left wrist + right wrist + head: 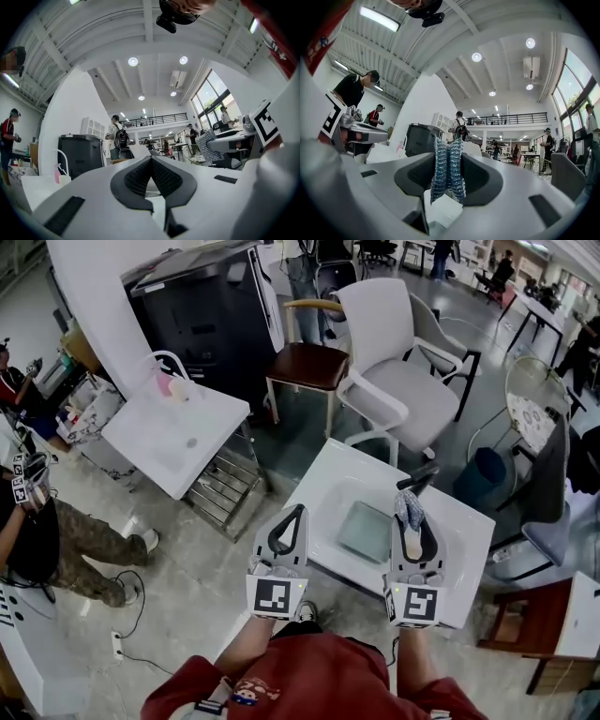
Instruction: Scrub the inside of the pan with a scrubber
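Observation:
A square grey-green pan (364,532) lies on the small white table (469,549) in front of me. A dark handle (418,477) sticks out at the table's far side. My right gripper (409,514) hovers over the pan's right edge, shut on a silvery-blue mesh scrubber (407,506). In the right gripper view the scrubber (448,168) stands pinched upright between the pads. My left gripper (297,512) is held above the table's left edge, left of the pan. Its pads (140,177) meet with nothing between them. Both gripper views point up into the room, so the pan is hidden there.
A white armchair (394,362) and a wooden chair (309,364) stand beyond the table. A second white table (173,432) with a pink bottle, a black cabinet (202,306) and a wire rack (221,489) are at the left. A blue bin (483,474) stands to the right. A person (42,531) sits far left.

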A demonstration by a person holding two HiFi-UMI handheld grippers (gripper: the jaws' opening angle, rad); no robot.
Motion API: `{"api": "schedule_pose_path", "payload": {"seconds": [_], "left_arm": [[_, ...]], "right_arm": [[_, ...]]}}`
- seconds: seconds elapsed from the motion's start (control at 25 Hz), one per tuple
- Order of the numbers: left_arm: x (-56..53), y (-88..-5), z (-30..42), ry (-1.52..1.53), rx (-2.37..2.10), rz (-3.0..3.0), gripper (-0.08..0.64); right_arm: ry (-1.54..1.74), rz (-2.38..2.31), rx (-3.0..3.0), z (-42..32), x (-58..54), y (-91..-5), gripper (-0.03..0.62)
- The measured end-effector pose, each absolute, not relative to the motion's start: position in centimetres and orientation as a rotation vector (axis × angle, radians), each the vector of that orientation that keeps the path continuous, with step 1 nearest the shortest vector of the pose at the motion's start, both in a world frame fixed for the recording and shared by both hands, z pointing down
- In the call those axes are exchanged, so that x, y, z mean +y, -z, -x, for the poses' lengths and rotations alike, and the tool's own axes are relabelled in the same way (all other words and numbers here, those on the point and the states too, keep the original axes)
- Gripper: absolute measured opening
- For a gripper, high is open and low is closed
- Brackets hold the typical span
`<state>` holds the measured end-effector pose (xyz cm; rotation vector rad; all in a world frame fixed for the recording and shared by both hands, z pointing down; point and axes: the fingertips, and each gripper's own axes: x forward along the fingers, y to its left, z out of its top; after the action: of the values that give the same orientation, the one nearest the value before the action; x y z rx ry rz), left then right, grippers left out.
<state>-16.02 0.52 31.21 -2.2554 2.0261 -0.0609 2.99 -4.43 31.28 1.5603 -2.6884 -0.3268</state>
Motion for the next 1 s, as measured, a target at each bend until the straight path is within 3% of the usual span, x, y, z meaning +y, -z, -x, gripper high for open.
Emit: {"api": "schedule_pose_path", "payload": {"seconds": [0.36, 1.0], "left_arm": [[-5.0, -32.6, 17.9, 0.032, 1.903, 2.379, 0.008], [-14.5, -31.6, 10.7, -0.012, 1.750, 2.456, 0.008]], "right_arm": [[0.310, -1.737, -2.540, -3.1, -7.1, -32.5, 0.179], [0.256, -1.893, -2.421, -11.6, -14.3, -32.7, 0.179]]}}
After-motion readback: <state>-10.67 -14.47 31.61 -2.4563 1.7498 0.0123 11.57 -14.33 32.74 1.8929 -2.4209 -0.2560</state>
